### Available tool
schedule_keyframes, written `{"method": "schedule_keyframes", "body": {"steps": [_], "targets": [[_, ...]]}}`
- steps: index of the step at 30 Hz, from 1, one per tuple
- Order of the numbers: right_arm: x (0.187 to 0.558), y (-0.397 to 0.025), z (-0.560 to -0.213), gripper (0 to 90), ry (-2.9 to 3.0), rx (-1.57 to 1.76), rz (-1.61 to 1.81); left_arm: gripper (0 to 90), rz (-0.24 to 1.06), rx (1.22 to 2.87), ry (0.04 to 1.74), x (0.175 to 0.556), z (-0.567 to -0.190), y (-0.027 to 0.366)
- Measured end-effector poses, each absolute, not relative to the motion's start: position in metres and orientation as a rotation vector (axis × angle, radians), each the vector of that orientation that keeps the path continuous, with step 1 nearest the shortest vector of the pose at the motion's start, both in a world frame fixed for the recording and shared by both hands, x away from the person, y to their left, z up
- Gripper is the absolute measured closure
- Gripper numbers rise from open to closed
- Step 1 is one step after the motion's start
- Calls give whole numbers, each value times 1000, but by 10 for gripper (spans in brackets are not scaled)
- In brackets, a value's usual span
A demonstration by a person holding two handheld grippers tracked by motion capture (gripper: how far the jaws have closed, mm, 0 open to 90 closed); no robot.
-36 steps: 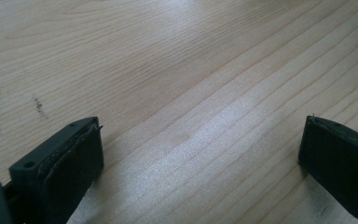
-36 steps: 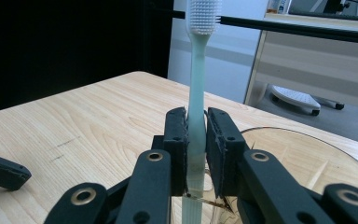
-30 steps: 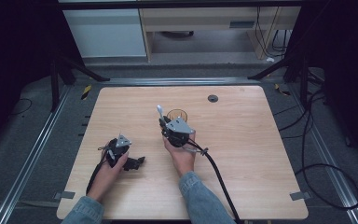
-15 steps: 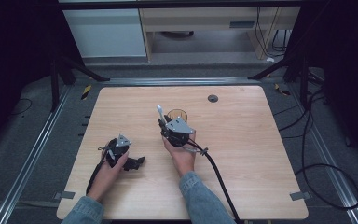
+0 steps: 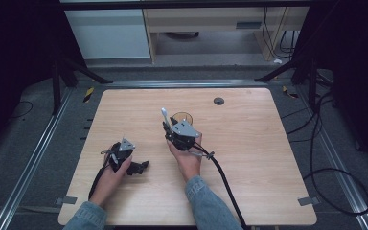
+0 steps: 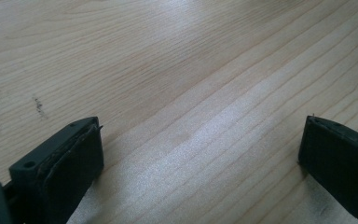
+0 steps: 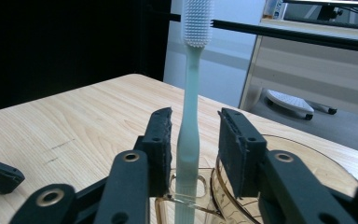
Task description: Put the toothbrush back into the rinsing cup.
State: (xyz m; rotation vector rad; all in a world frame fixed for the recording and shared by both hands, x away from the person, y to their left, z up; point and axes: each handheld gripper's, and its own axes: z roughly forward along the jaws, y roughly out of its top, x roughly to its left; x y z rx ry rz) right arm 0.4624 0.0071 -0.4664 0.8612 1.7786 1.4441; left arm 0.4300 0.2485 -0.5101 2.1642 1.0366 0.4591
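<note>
**Upright toothbrush stands between the right tool's jaws**

Right now the toothbrush (image 7: 189, 116) stands nearly vertical, bristle head at the top centre of the right gripper view, its long axis running straight up. Its foot sits in a slot on the amber holder (image 7: 303, 154) at the lower middle of that frame. The right tool (image 7: 193, 140) brackets the handle with 2 jaws partly open; a slim gap shows on each side, so I judge it not yet clamped. In the high view this tool (image 5: 168, 128) sits at frame centre, just beside the holder (image 5: 182, 116). The left tool (image 6: 200, 154), jaws wide apart and holding nothing, hovers over bare counter (image 6: 177, 60); in the high view it lies at lower left (image 5: 141, 166), well apart from the brush. The right hand is nearer.
</note>
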Motion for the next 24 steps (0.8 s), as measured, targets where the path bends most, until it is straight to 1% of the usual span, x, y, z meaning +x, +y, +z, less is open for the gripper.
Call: {"method": "schedule_keyframes", "body": {"steps": [4,8,18,24], "targets": [[461,7,-464,626,1775,853,1445,0,460,2163,1037,430,-510,248],[461,6,-462,592,1778,859,1439,0,460,2163,1038,430,-510,248],[457,-2,-452,560,1783,851,1429,0,460,2163,1038,430,-510,248],[455,-10,-445,501,1793,855,1413,0,460,2164,1038,430,-510,248]]}}
